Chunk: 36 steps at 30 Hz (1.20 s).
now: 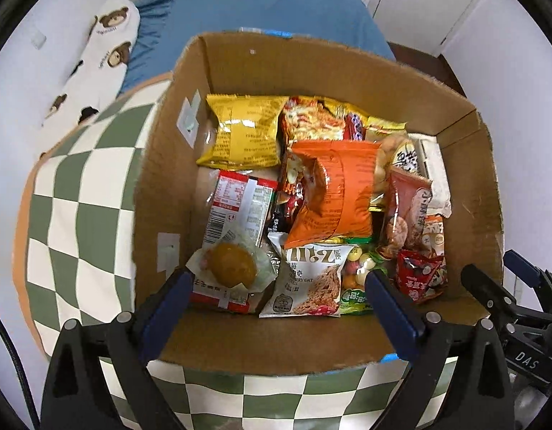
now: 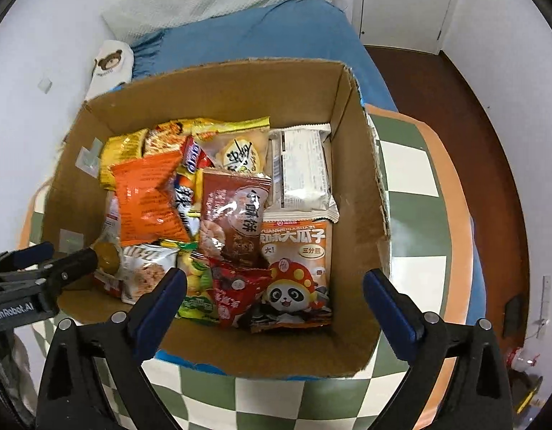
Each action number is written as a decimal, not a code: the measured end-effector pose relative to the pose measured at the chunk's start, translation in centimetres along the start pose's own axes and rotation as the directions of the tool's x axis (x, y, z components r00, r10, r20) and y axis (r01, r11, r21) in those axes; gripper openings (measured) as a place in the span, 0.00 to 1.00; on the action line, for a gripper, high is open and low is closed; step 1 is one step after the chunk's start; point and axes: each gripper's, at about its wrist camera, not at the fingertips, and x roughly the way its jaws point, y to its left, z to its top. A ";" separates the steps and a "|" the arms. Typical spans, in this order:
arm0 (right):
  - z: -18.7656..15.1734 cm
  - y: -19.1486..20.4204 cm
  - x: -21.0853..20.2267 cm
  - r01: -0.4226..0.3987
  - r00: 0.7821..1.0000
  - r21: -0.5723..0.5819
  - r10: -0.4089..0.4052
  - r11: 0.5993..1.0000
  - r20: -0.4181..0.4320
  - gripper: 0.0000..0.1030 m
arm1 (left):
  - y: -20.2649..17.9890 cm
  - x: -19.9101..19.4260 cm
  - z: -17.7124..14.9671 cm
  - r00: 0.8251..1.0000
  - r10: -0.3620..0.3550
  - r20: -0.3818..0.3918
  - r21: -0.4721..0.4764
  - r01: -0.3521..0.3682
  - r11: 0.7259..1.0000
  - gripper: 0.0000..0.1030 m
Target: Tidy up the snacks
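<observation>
The task looks nearly done, as far as these views show: every snack in sight lies inside the box (image 1: 347, 71), and none lies on the checked cloth (image 1: 78, 215) around it.

Both tools hang above the box, pointing down into it. The left hand-held gripper (image 1: 276, 286) has its jaws spread wide with nothing between them; a wrapped bun (image 1: 233, 265) lies just below its left finger. The right hand-held gripper (image 2: 276, 286) is likewise spread and empty, with a panda packet (image 2: 297, 268) beneath it.

Count: one box, two grippers, roughly a dozen packets, overlapping too much to number exactly. What may remain is straightening the pile.
</observation>
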 end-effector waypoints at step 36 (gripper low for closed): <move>-17.7 2.5 -27.8 0.059 0.862 -0.048 -0.027 0.997 0.505 1.00 | -1.7 -23.2 -18.8 0.874 0.046 0.484 0.026 -0.067 0.997 0.96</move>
